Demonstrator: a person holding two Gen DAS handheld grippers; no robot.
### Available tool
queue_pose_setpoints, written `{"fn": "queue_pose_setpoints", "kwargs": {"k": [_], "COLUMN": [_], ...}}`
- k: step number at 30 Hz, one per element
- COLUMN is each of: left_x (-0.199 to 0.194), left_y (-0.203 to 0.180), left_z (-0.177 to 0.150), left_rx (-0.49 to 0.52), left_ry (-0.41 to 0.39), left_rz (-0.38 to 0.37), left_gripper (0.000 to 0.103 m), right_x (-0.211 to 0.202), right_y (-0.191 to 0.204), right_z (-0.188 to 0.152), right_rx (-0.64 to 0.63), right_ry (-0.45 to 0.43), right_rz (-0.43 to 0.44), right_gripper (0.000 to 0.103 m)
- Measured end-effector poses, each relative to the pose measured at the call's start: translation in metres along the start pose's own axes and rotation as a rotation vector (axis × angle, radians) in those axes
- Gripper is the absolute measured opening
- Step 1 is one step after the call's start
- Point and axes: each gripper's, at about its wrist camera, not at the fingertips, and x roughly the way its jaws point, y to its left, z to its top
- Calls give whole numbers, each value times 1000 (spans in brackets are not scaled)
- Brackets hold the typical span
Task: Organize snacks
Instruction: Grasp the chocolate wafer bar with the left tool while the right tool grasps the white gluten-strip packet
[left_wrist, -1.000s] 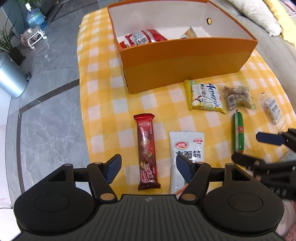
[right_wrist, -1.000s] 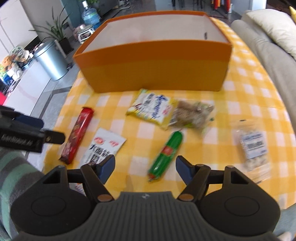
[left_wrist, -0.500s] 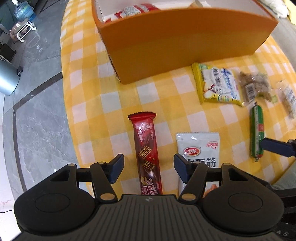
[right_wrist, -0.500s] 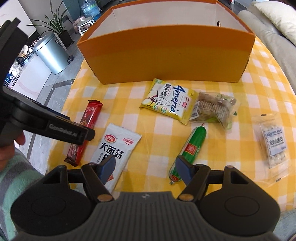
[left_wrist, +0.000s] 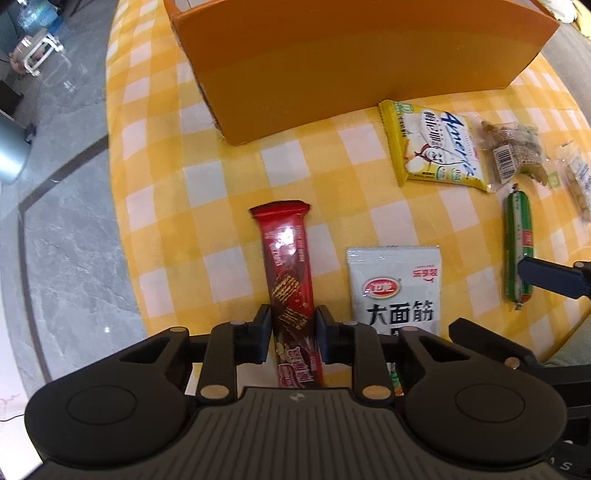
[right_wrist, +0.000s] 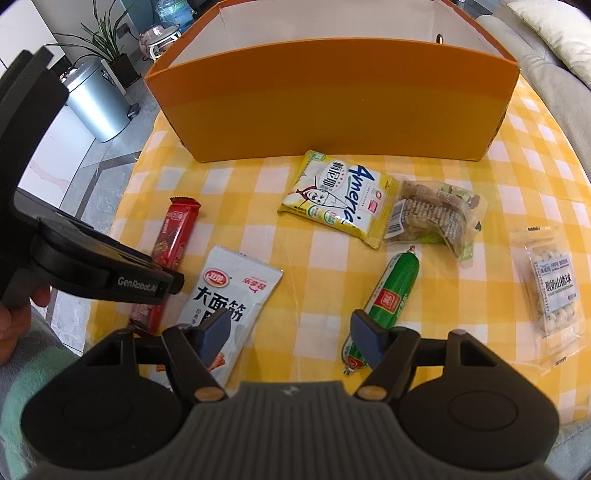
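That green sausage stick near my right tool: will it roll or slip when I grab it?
The green sausage is round and smooth, so it may well roll if nudged sideways. Its glossy casing looks slippery; grip across the middle. It lies straight and plump, so it should probably stay fairly stiff when lifted.

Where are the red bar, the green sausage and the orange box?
Red bar (left_wrist: 284, 243): left wrist view, upper half of its wrapper.
Green sausage (right_wrist: 395, 288): right wrist view, middle of its casing.
Orange box (right_wrist: 332, 103): right wrist view, its front wall.
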Motion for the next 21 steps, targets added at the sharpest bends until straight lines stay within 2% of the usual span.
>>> {"fn": "queue_pose_setpoints", "kwargs": {"k": [10, 15, 21], "left_x": [-38, -51, -49], "left_y": [27, 42, 46], "left_z": [-15, -27, -31], "left_rx": [-129, -209, -236], "left_ry": [-110, -150, -160], "left_rz": [-58, -68, -77], "left_gripper": [26, 26, 25], "right_x": [6, 22, 38], "right_y": [15, 36, 61], "right_z": [5, 11, 6], "right_rx": [22, 32, -7], "right_ry": [35, 91, 143], "right_rz": [34, 32, 3], "right_gripper": [69, 70, 71]}}
